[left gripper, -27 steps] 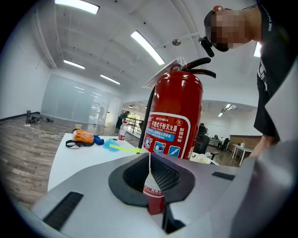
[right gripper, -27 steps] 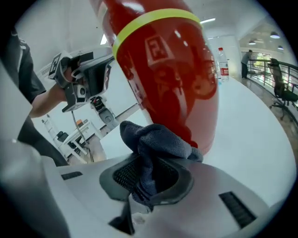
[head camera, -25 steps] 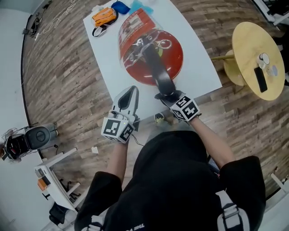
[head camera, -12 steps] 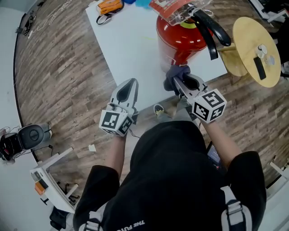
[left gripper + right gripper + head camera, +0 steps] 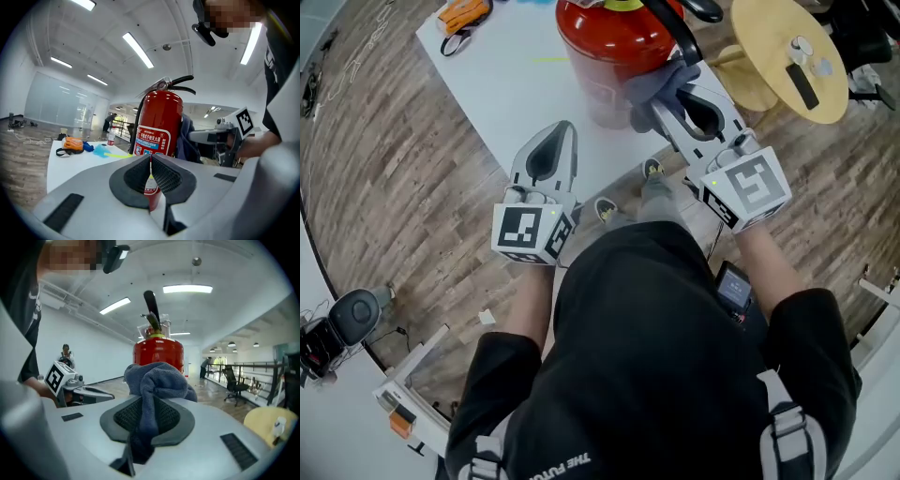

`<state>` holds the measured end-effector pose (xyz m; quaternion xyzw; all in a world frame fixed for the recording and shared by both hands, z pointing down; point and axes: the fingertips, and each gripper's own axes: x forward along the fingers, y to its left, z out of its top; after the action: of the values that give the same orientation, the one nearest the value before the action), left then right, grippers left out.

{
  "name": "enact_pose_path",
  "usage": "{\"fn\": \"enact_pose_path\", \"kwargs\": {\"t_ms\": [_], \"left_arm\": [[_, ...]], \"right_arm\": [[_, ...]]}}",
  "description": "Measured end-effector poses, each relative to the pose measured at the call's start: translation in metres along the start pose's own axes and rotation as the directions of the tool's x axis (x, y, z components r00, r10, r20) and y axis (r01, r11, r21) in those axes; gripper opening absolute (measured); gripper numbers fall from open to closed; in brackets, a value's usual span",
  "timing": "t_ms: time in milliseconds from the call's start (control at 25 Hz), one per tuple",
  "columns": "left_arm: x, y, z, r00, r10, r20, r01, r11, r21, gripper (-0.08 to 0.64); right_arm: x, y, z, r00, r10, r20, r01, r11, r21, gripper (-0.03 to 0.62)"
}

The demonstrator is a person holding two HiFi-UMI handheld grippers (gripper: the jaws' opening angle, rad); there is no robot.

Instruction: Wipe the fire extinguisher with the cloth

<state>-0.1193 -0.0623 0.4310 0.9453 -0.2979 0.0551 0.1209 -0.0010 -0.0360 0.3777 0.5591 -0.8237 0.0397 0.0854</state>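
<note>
The fire extinguisher (image 5: 609, 42) is a red cylinder standing upright on the white table (image 5: 502, 89), close to the table edge nearest the person. Its black lever handle (image 5: 689, 9) sits at the top, and a printed red-and-white label (image 5: 152, 140) covers the lower front of the body. The cloth (image 5: 654, 82), a blue-grey towelling rag, is bunched into a soft lump and lies against the side of the cylinder that faces the right gripper (image 5: 670, 105). That gripper's jaws are clamped on the cloth, with folds spilling out above the dark ribbed pads (image 5: 171, 416). The left gripper (image 5: 562, 129) is held low over the near table edge, apart from the extinguisher and aimed at its label; its jaws are pressed together with only a thin slit between the pads and nothing in them. At the far end of the table lie an orange strapped item (image 5: 461, 14), a bright blue object (image 5: 101, 151) and a small bottle (image 5: 111, 137), all well away from the extinguisher. To the right of the white table stands a round yellow side table (image 5: 769, 56) bearing a dark flat bar (image 5: 802, 84) and some small round pieces. The floor (image 5: 403, 187) is wood plank, and the person's shoes (image 5: 652, 171) show beside the table edge.
</note>
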Motion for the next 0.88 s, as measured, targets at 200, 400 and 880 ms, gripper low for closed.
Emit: {"fn": "enact_pose_path", "kwargs": {"t_ms": [200, 400, 880], "left_arm": [[0.020, -0.014, -0.008, 0.998, -0.040, -0.044, 0.041, 0.999, 0.021, 0.029], [0.022, -0.023, -0.027, 0.993, -0.076, -0.086, 0.076, 0.997, 0.006, 0.029], [0.006, -0.003, -0.020, 0.998, -0.016, -0.058, 0.016, 1.000, -0.014, 0.029]], "right_arm": [[0.025, 0.008, -0.101, 0.991, -0.017, -0.133, 0.039, 0.986, 0.161, 0.069], [0.029, 0.015, -0.158, 0.984, -0.037, -0.176, 0.059, 0.991, 0.123, 0.069], [-0.012, -0.003, 0.047, 0.993, -0.071, 0.091, 0.073, 0.997, -0.009, 0.069]]}}
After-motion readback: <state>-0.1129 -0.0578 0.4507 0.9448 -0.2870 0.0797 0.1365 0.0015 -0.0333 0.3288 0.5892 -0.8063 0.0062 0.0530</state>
